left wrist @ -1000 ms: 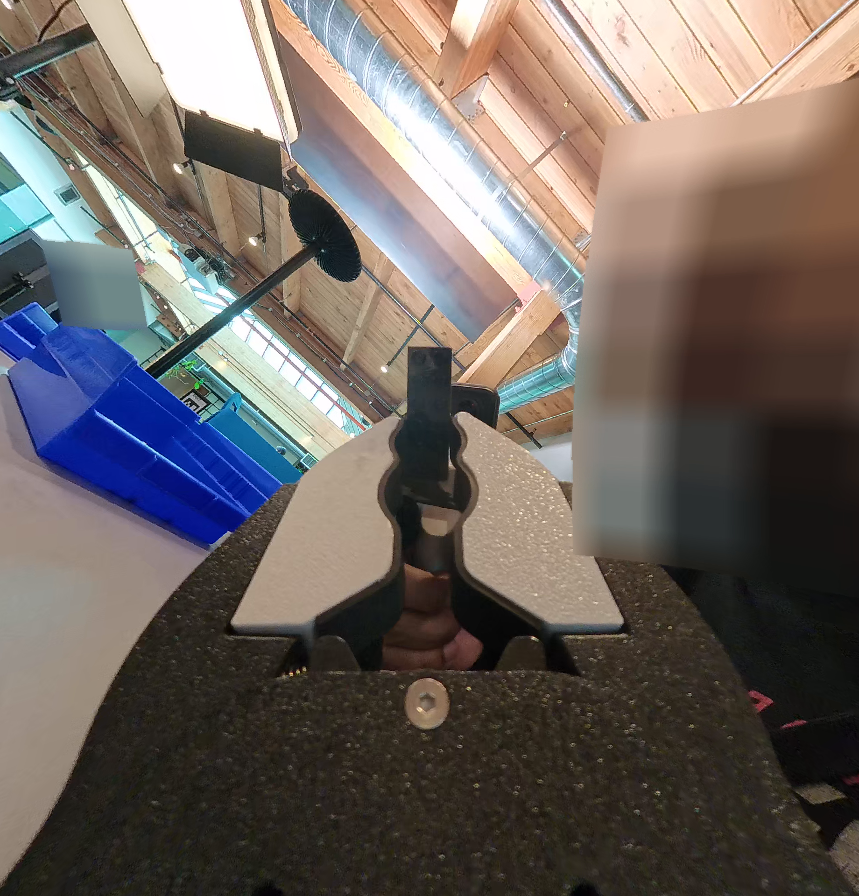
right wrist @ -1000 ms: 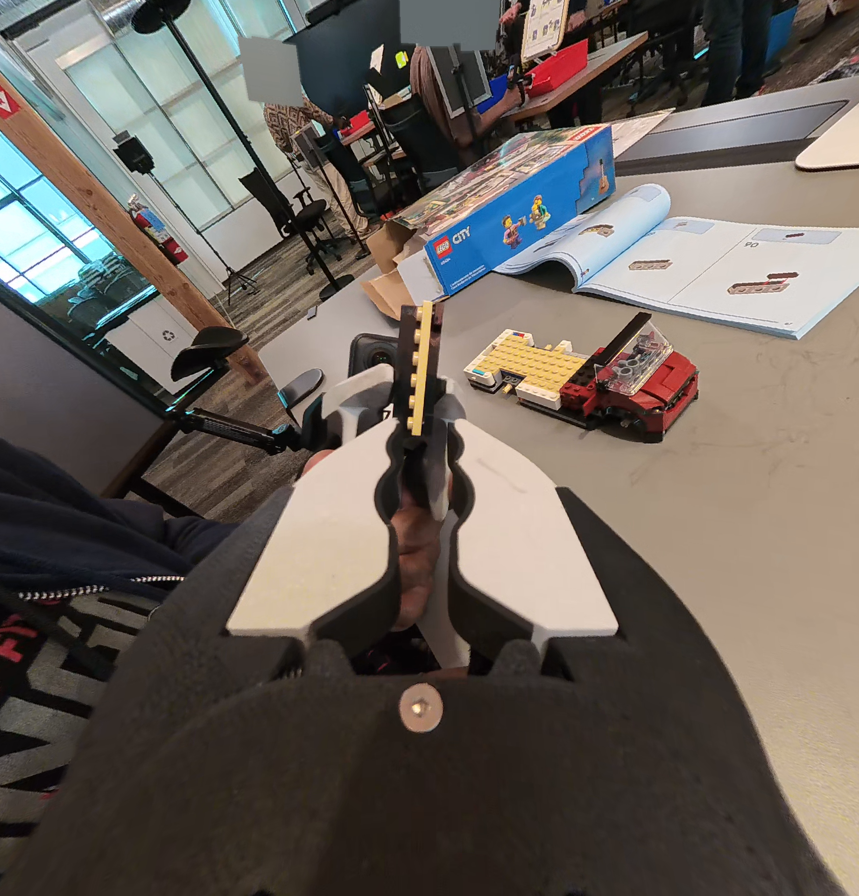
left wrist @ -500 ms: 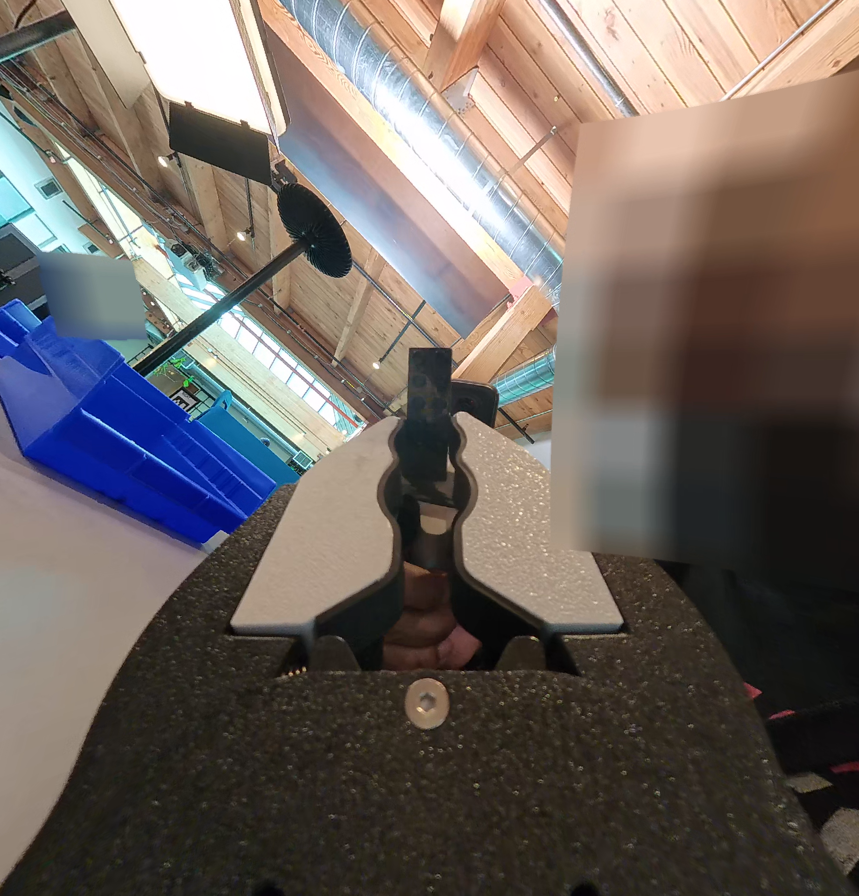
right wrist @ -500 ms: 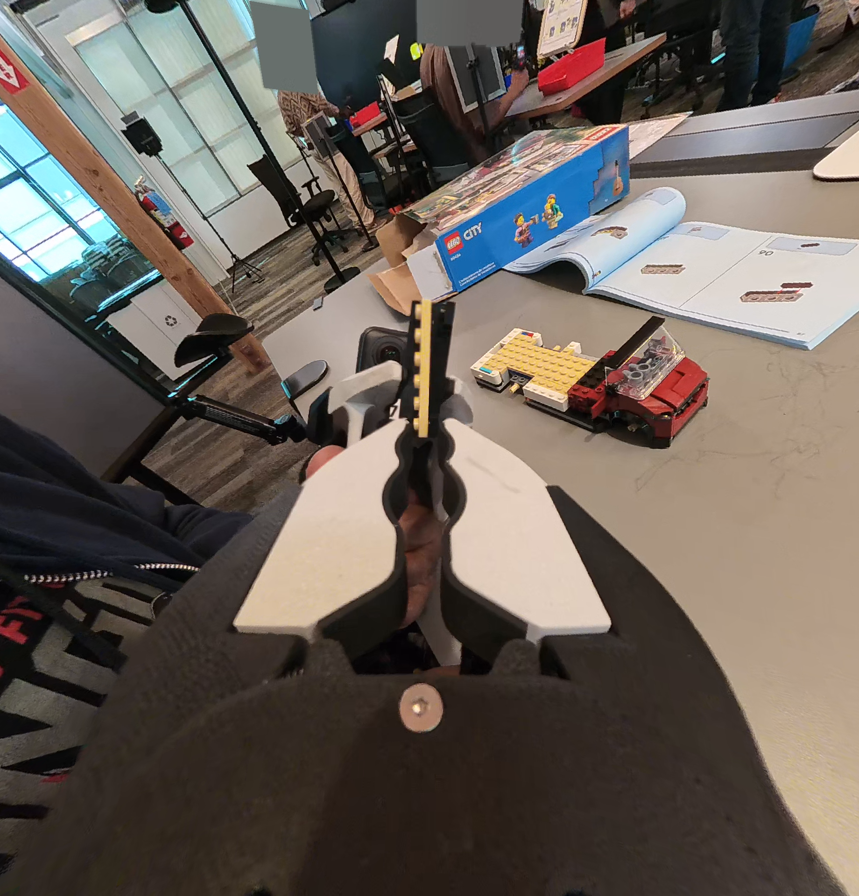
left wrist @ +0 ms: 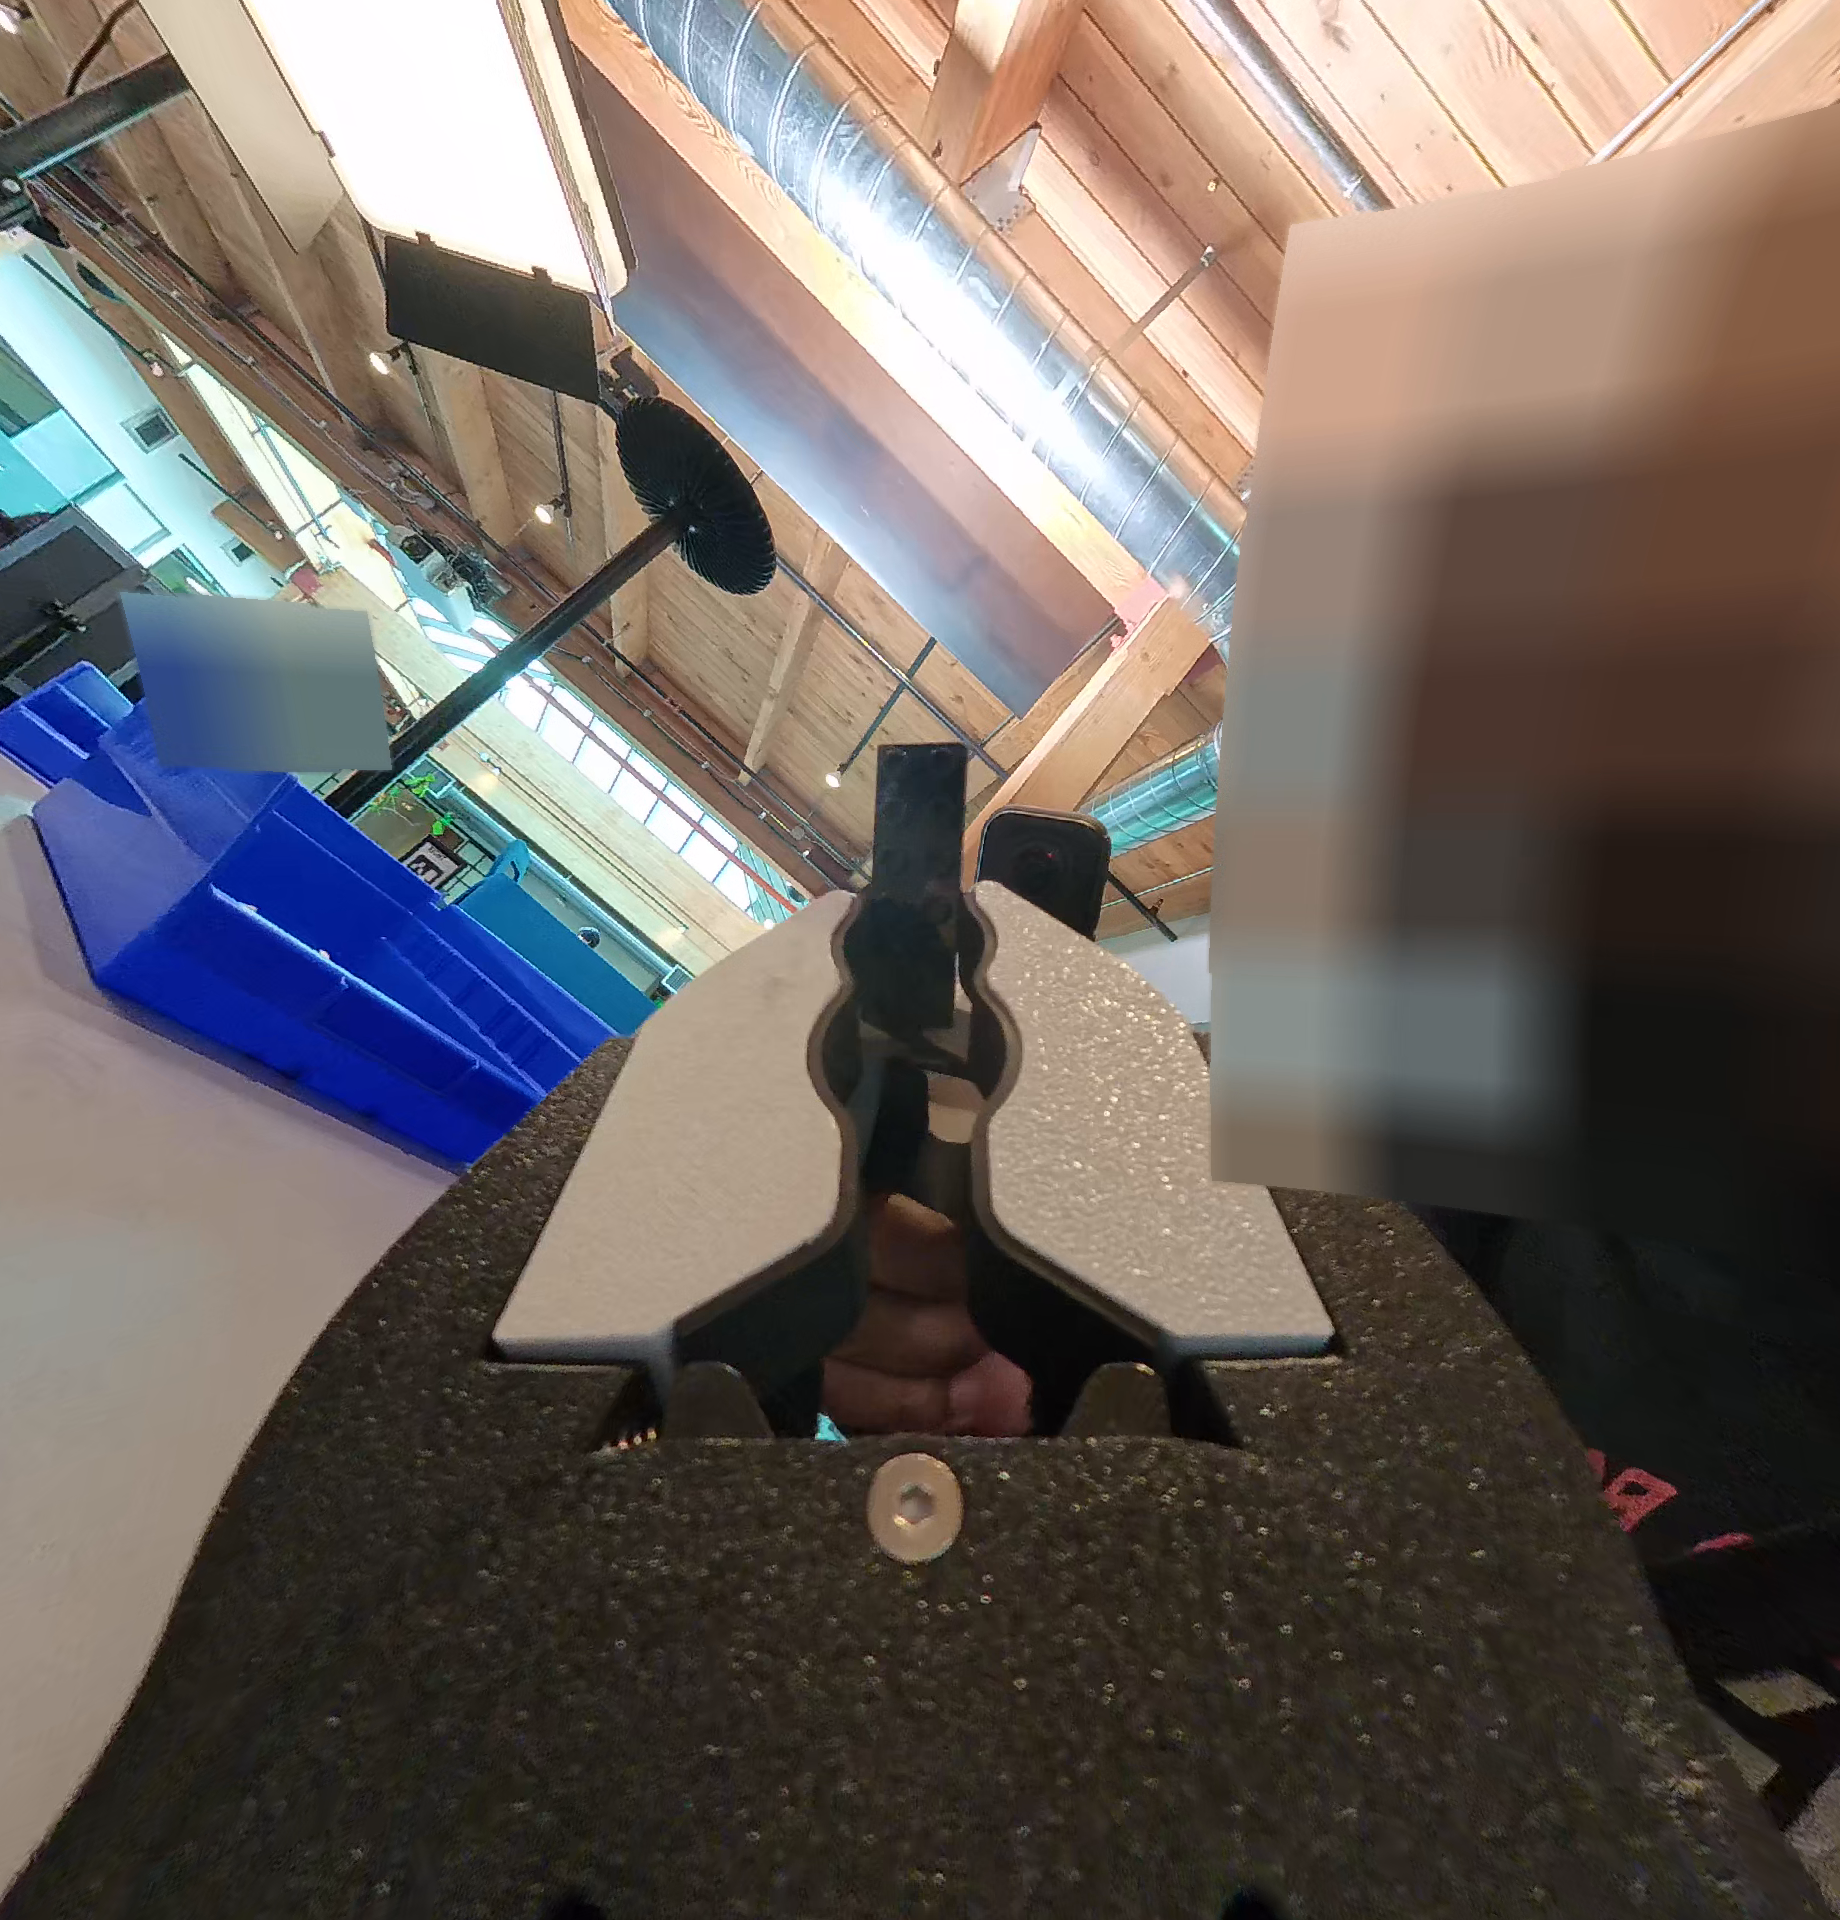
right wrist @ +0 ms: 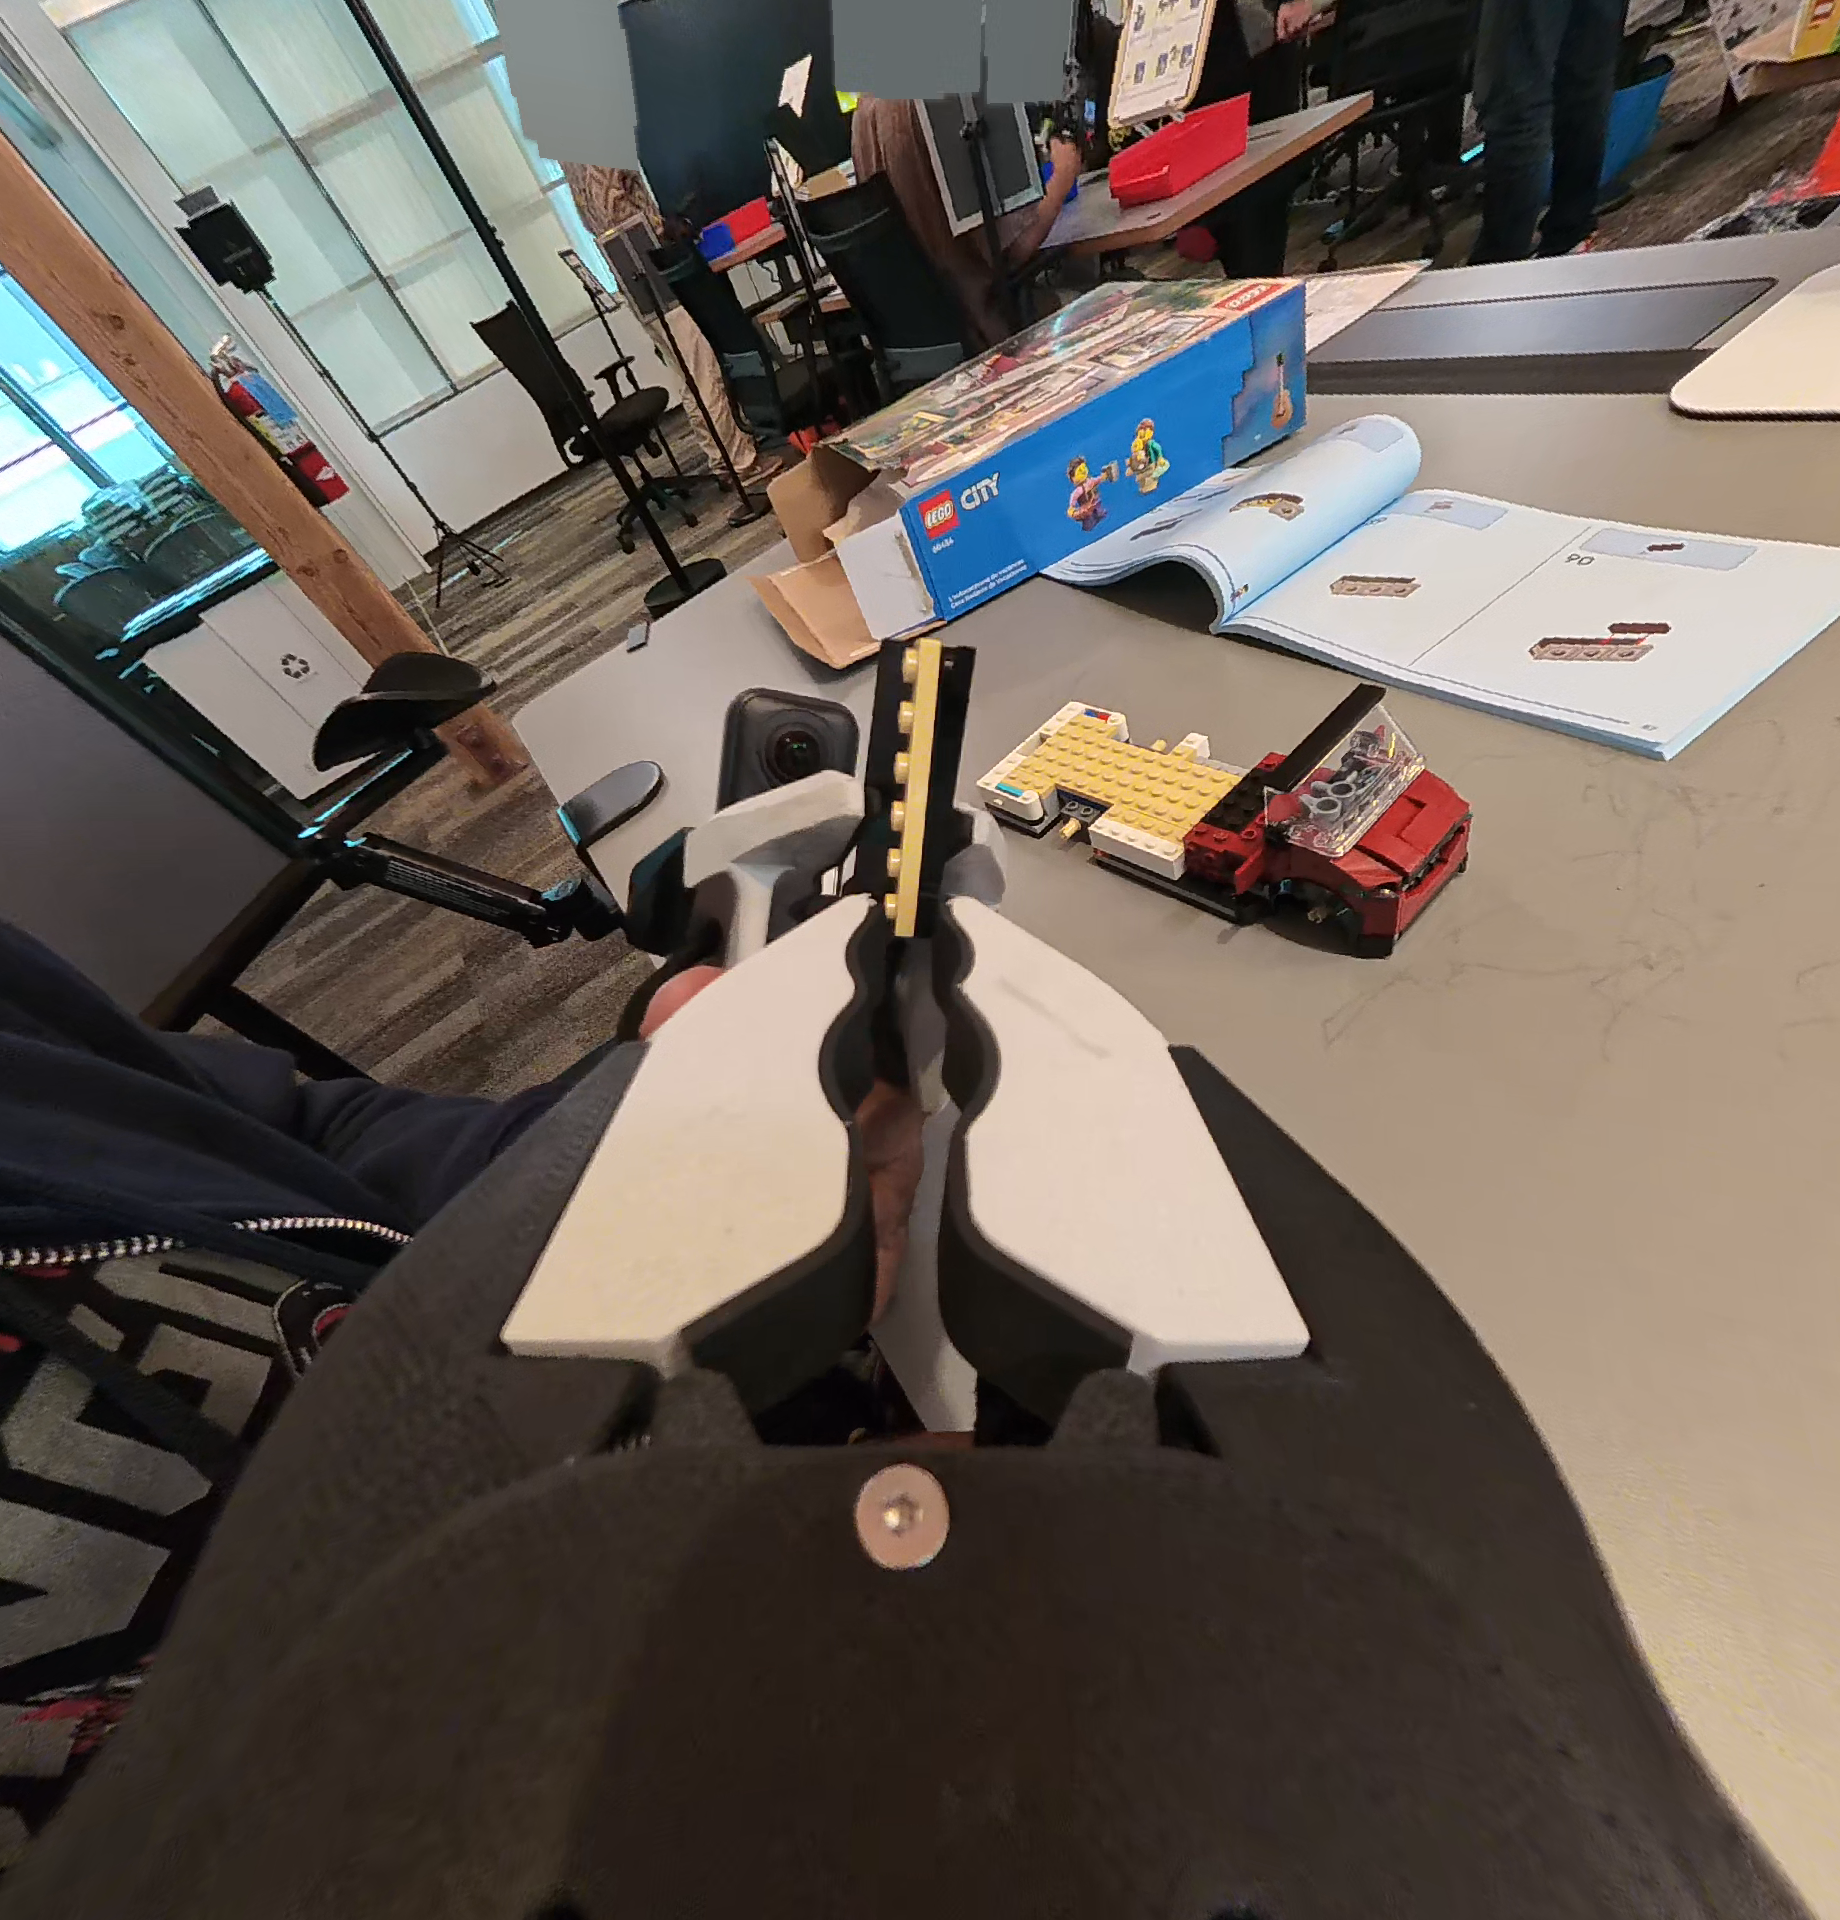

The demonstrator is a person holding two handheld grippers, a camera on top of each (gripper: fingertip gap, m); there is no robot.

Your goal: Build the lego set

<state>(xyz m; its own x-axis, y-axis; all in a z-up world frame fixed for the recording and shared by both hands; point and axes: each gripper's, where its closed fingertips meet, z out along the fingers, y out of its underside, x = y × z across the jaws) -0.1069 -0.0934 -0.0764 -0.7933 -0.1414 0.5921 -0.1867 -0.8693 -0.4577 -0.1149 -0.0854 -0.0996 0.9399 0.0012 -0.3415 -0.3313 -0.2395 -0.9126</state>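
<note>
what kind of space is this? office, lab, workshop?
Probably an open-plan office or workshop used for toy brick building: grey table with a part-built brick car, open instruction booklet, office chairs, glass walls, and an exposed timber ceiling with ducts.

Glossy plastic plate (right wrist: 916,790), matt table (right wrist: 1518,1039)

In the right wrist view, the right gripper (right wrist: 911,914) clamps a stacked plate piece (right wrist: 916,790) that stands upright between it and the left gripper (right wrist: 791,831) just behind. On the counter (right wrist: 1518,1091) to the right sits a brick vehicle (right wrist: 1238,821); behind that lies an open booklet (right wrist: 1467,582), and left of the booklet a box (right wrist: 1082,457). In the left wrist view, bins (left wrist: 272,935) sit on the counter at left.
</note>
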